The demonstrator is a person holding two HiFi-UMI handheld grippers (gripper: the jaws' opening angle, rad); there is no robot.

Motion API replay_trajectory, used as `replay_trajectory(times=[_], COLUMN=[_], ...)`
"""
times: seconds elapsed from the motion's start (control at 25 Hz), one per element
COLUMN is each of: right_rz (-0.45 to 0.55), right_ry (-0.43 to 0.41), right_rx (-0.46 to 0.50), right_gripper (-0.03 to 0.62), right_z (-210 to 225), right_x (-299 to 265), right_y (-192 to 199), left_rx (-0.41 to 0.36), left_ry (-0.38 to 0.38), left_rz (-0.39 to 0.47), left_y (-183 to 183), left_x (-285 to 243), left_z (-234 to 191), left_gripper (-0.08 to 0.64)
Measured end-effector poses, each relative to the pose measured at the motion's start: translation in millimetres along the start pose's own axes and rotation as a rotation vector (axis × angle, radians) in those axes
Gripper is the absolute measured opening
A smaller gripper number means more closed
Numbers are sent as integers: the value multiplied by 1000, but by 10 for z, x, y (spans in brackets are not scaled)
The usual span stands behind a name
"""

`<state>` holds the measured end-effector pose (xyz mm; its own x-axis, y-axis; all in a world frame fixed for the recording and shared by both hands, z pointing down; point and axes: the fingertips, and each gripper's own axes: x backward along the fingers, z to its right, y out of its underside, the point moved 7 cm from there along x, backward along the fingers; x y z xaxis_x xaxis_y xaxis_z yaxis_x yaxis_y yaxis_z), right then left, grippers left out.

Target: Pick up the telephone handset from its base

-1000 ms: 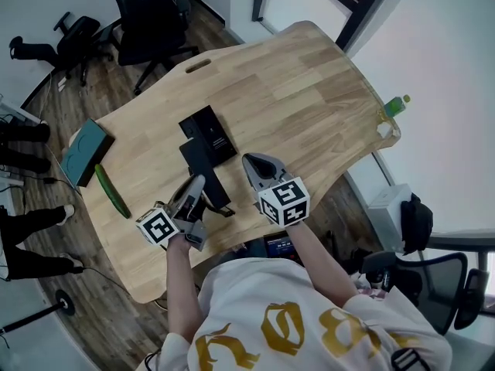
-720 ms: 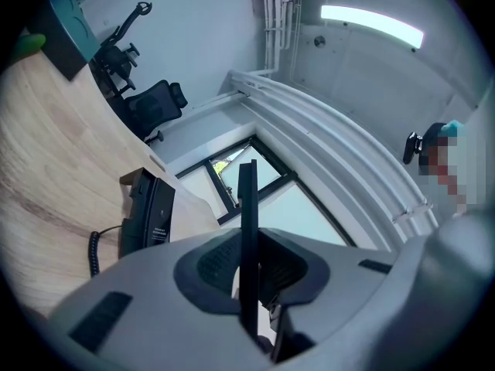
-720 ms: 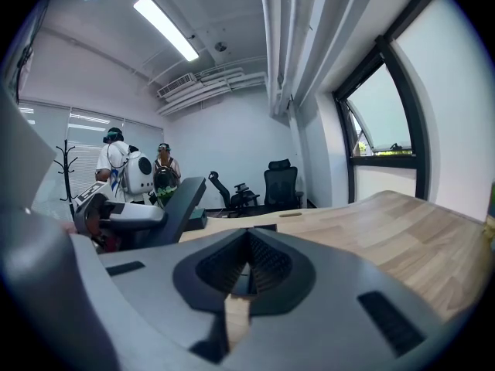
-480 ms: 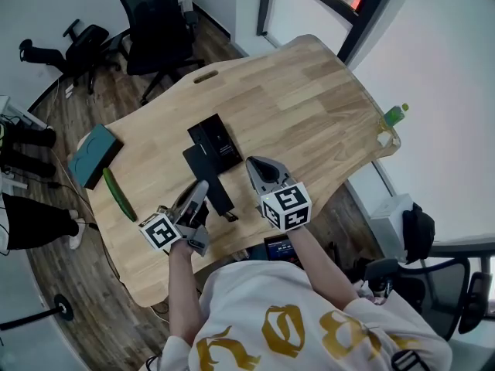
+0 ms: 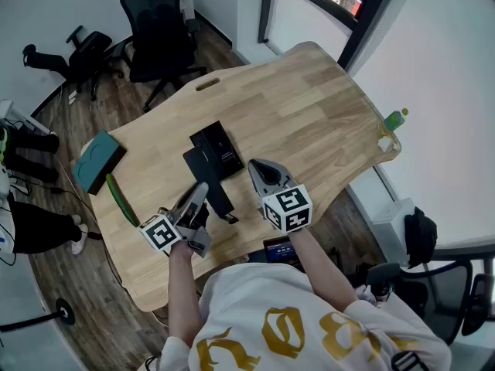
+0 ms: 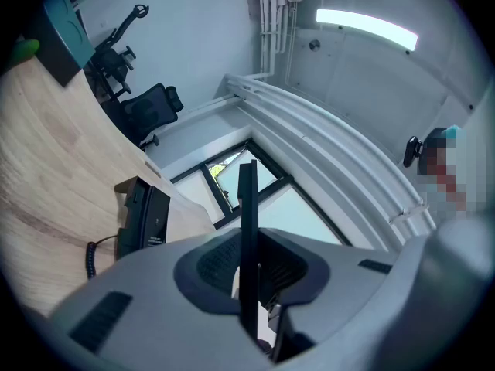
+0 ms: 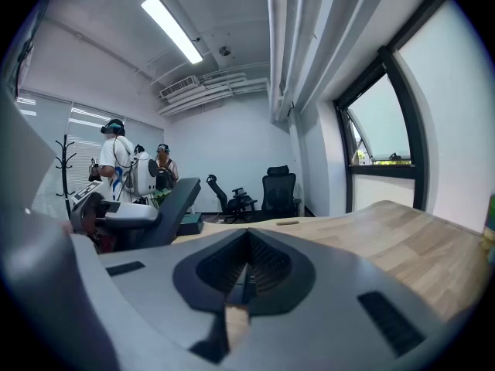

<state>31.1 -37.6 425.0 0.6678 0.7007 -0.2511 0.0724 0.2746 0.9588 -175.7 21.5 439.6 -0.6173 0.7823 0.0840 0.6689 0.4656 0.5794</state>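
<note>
The fingers of the left gripper are clenched on the black handset, which is held edge-on between them and lifted clear of the bench. The fingers of the right gripper are pressed together with nothing between them, and this gripper is held just beside the handset. The base is left lying on the bench just beyond the handset, with a coiled cord seen at its side.

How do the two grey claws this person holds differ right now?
The left gripper is clamped on the black telephone handset; the right gripper is shut on nothing. The left gripper is rolled sideways; the right gripper sits level. Both are grey with marker cubes.
</note>
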Motion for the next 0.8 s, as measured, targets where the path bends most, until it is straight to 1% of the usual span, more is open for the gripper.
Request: replay_trajectory(times=[0.2, 0.36, 0.8], right_rz=[-4, -10, -28], right_ry=[2, 4, 8], right_rx=[-4, -8, -3], right_gripper=[5, 5, 5], right_z=[21, 45, 76], right_x=[8, -2, -82], right_y=[22, 47, 66], left_rx=[1, 22, 24], left_ry=[-16, -32, -16], left_rz=[3, 9, 10], left_y=[-6, 11, -24], left_x=[9, 35, -28], left_z=[-38, -70, -89], left_gripper=[72, 72, 72])
